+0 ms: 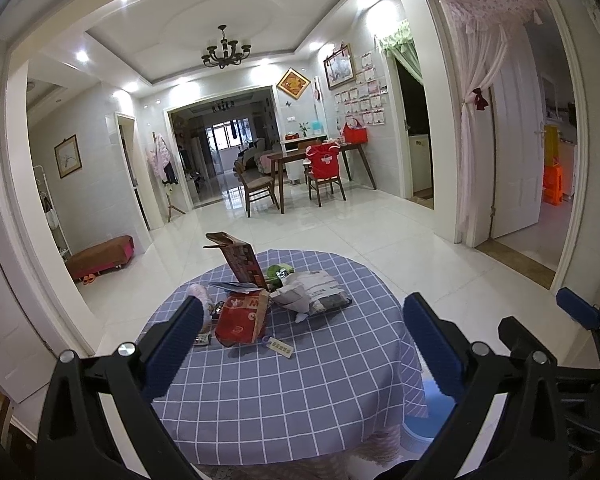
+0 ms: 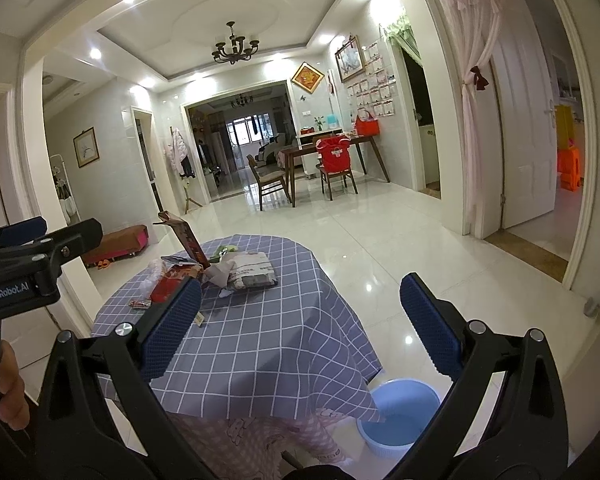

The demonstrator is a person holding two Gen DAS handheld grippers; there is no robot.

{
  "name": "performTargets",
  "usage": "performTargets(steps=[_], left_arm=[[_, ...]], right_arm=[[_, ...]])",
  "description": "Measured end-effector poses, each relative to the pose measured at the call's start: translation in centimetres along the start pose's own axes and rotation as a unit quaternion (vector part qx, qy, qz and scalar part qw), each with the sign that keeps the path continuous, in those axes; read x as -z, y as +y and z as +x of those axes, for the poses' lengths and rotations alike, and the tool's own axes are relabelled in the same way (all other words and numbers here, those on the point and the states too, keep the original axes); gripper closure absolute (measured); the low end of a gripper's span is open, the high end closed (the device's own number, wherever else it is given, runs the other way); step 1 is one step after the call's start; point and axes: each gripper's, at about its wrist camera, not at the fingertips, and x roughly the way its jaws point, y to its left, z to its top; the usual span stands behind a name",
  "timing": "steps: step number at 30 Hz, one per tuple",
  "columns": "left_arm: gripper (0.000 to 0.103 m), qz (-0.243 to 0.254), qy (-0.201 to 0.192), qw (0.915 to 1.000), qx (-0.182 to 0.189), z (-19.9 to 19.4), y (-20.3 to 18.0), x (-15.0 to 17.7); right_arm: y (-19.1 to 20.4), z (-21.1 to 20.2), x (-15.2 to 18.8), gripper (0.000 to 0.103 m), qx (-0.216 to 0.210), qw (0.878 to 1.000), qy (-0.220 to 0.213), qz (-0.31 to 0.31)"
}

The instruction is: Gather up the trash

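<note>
Your left gripper (image 1: 302,344) and right gripper (image 2: 300,320) both hang released and empty above the near edge of the counter (image 1: 320,392). Trash sits grouped on the far left of the checked cloth: a red bag (image 1: 242,318), an upright carton (image 1: 242,260), and a grey parcel (image 1: 314,292). A blue basin (image 2: 400,416) stands on the floor beside the counter.

The left tongs (image 1: 302,344) are held wide open above a round surface (image 1: 320,392) covered with a blue checked cloth. Trash is piled at its far side: a red packet (image 1: 242,318), a tall brown carton (image 1: 242,260) standing tilted behind it, a crumpled grey bag (image 1: 314,290), and a small tag (image 1: 280,346). A blue basin (image 1: 428,416) is seen on the floor at the right.
</note>
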Motion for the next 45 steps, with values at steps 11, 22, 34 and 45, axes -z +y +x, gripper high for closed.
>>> performTargets(steps=[11,22,34,45], left_arm=[[0.005,0.004,0.001,1.0,0.003,0.3,-0.6,0.2],[0.005,0.005,0.001,1.0,0.003,0.4,-0.6,0.1],[0.005,0.006,0.001,1.0,0.003,0.5,-0.8,0.1],[0.005,0.007,0.003,1.0,0.004,0.8,-1.0,0.4]], right_arm=[[-0.3,0.2,0.3,0.006,0.0,1.0,0.004,0.004],[-0.4,0.2,0.4,0.006,-0.003,1.0,0.007,0.006],[-0.3,0.1,0.3,0.006,-0.007,1.0,0.012,0.005],[-0.1,0.3,0.4,0.006,-0.009,1.0,0.016,0.005]])
